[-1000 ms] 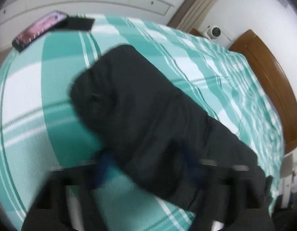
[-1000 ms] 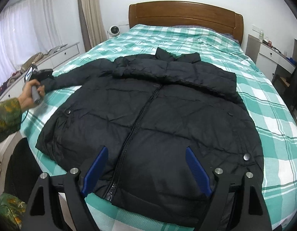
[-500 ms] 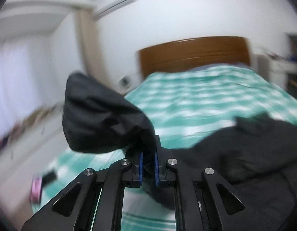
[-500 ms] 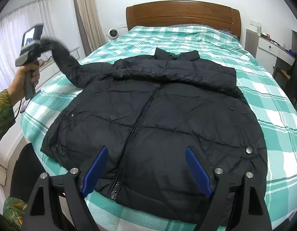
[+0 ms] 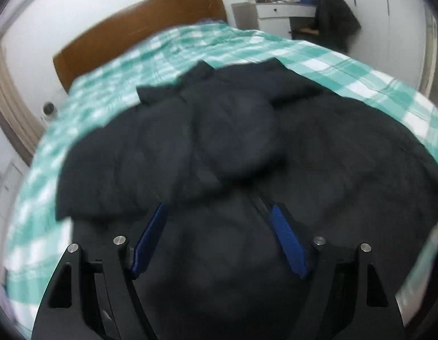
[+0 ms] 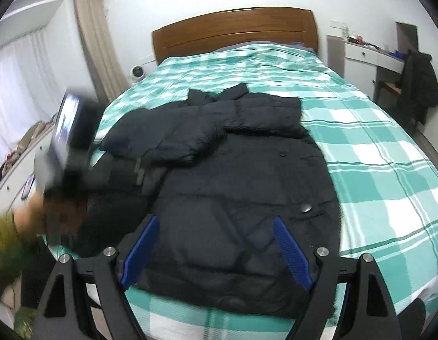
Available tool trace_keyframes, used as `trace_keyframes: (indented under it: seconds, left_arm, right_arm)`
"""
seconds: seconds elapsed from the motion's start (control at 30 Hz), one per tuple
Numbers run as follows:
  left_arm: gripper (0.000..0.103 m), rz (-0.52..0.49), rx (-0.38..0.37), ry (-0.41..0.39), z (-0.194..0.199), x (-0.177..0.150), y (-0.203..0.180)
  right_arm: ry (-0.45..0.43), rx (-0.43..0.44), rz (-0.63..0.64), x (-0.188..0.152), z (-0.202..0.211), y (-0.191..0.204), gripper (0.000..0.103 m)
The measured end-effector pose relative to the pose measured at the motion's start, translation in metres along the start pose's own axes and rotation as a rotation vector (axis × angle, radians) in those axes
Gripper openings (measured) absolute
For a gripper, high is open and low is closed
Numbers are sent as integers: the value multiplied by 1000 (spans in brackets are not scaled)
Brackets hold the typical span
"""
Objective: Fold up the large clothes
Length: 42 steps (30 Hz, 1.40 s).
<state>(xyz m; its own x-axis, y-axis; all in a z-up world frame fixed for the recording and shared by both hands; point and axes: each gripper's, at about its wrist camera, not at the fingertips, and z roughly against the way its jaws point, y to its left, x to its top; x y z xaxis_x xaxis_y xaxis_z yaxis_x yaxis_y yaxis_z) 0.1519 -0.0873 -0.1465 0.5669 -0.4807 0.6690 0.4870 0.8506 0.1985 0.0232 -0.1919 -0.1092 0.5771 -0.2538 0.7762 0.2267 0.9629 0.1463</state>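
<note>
Left gripper (image 5: 217,226) opening wide, nothing between the blue fingers (image 5: 288,245). Right gripper (image 6: 216,242) wide too, empty, waiting. Below, black puffy jacket (image 6: 247,181) flat on the green checked bed (image 6: 389,153), one sleeve (image 6: 176,133) laid across its chest to make it smaller.

Blue fingers (image 6: 289,250); green patterned sleeve (image 6: 3,235)

A black jacket (image 6: 241,187) is lying front up on a bed (image 6: 374,153) with a green-and-white checked cover, one sleeve (image 6: 173,130) lying folded across its chest. The right hand-held gripper (image 6: 216,249) is hovering over the jacket's hem, jaws standing wide with nothing between them. At the left edge, blurred, a hand (image 6: 51,215) is holding the left hand-held gripper (image 6: 139,172) over the jacket.
</note>
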Motion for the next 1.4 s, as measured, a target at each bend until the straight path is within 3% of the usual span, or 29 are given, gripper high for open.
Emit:
trace_keyframes:
  seconds: [0.07, 0.17, 0.27, 0.4, 0.47, 0.5, 0.57, 0.6, 0.63, 0.73, 0.83, 0.93, 1.07, 1.2, 1.27, 1.3, 1.33, 1.4]
  left_arm:
    - [81, 39, -5, -9, 18, -17, 12]
    - [85, 99, 20, -22, 41, -36, 33]
    - [86, 168, 82, -30, 64, -58, 57]
    - [86, 282, 132, -19, 76, -85, 91]
    - [87, 337, 131, -4, 75, -95, 99]
    - [87, 385, 124, 18, 74, -102, 107]
    - [87, 453, 102, 51, 70, -113, 118]
    - [87, 505, 79, 65, 70, -120, 124]
    - [87, 530, 68, 67, 68, -122, 125]
    - [87, 589, 54, 63, 67, -129, 131]
    - [87, 592, 55, 61, 66, -128, 132]
    - [87, 598, 38, 48, 67, -121, 131]
    - [87, 591, 30, 45, 70, -120, 130]
    - [87, 557, 35, 93, 57, -119, 127]
    - [87, 540, 36, 110, 51, -115, 130]
    - [87, 529, 33, 111, 50, -109, 134]
    - [87, 523, 31, 104, 49, -103, 138]
    - [87, 514, 19, 70, 47, -81, 152]
  right_arm:
    - [13, 40, -19, 15, -7, -6, 84]
    - [55, 191, -87, 50, -36, -11, 84]
    - [132, 341, -197, 90, -97, -13, 84]
    - [251, 363, -303, 112, -180, -4, 84]
    - [311, 361, -280, 114, -214, 11, 84]
    - [337, 319, -251, 113, -227, 18, 84]
    - [355, 214, -197, 112, -235, 33, 69]
    - [343, 185, -169, 114, -232, 39, 37]
    - [309, 175, -126, 119, -224, 48, 12]
    - [200, 175, -34, 144, -196, 60, 8]
    - [40, 125, 31, 198, -169, 53, 8]
    - [-14, 51, 14, 241, -175, 23, 8]
    - [10, -79, -50, 268, -220, -34, 8]
    - [155, -97, -179, 240, -283, -79, 16]
    - [195, -124, -229, 214, -296, -89, 42]
    - [214, -120, -264, 204, -299, -95, 68]
    - [225, -112, -274, 196, -295, -96, 77]
    - [212, -107, -255, 194, -285, -99, 77]
